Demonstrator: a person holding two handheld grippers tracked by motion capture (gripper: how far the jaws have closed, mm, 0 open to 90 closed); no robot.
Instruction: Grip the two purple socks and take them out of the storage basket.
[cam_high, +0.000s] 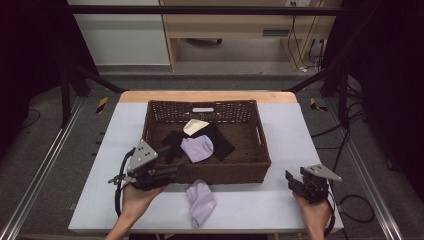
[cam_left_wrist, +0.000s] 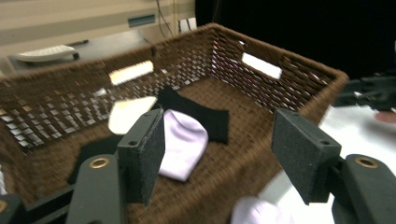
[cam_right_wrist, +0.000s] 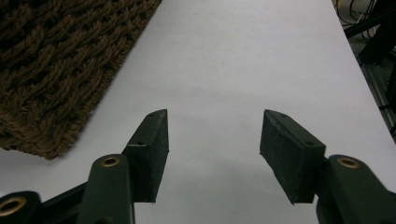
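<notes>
High view: a lilac sock (cam_high: 201, 201) lies on the table (cam_high: 280, 150) near its front edge, just outside the basket (cam_high: 207, 171) front wall, below and right of the left gripper (cam_high: 172, 172), whose jaws stand released and empty over that wall. Another lilac sock (cam_high: 197, 148) rests inside the basket. The right gripper (cam_high: 291, 182) hovers released near the front right corner.
</notes>
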